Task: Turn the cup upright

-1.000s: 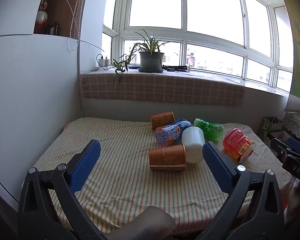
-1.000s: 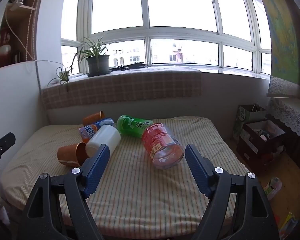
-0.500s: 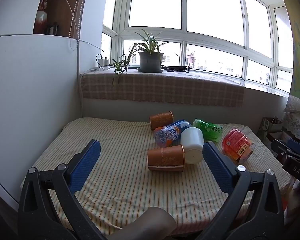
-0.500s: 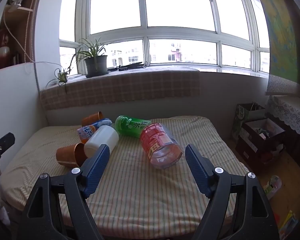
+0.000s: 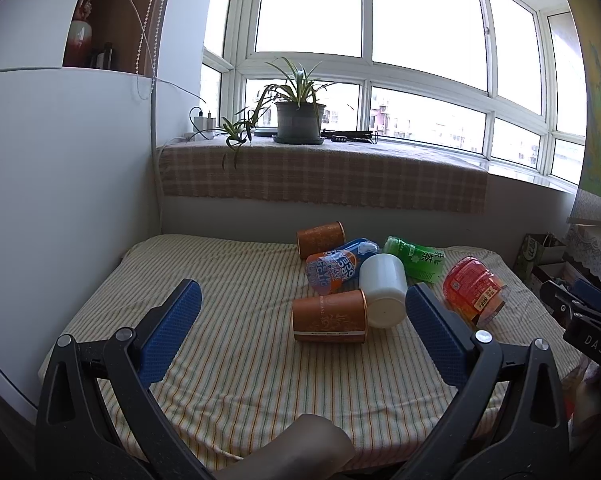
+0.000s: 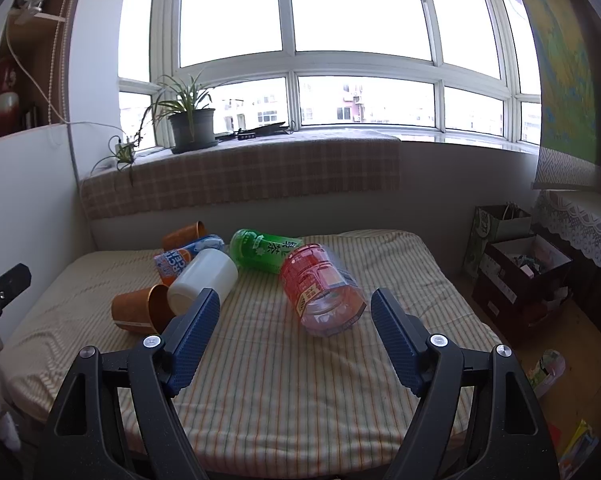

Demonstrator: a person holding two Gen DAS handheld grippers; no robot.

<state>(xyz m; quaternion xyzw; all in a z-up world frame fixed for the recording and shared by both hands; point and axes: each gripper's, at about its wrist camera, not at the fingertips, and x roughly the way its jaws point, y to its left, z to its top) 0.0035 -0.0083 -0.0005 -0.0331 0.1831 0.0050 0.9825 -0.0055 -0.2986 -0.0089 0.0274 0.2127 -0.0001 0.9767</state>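
Several cups and bottles lie on their sides on a striped bed. The nearest orange cup [image 5: 329, 316] lies sideways ahead of my left gripper [image 5: 304, 300], which is open and empty a little short of it. A white cup [image 5: 382, 290] lies against it, and a second orange cup [image 5: 321, 239] lies further back. In the right wrist view the near orange cup [image 6: 140, 314] and white cup [image 6: 202, 276] are at the left. My right gripper [image 6: 296, 300] is open and empty, just short of a red bottle [image 6: 320, 290].
A blue-orange bottle [image 5: 336, 266], a green bottle [image 5: 416, 258] and the red bottle [image 5: 474, 290] lie in the same cluster. A white wall [image 5: 60, 180] bounds the bed at the left. Boxes and bags [image 6: 520, 260] stand on the floor at the right. A potted plant [image 5: 298, 120] is on the sill.
Both grippers have drifted slightly; the cluster sits a little lower and nearer in the right wrist view. Nothing was taken hold of.
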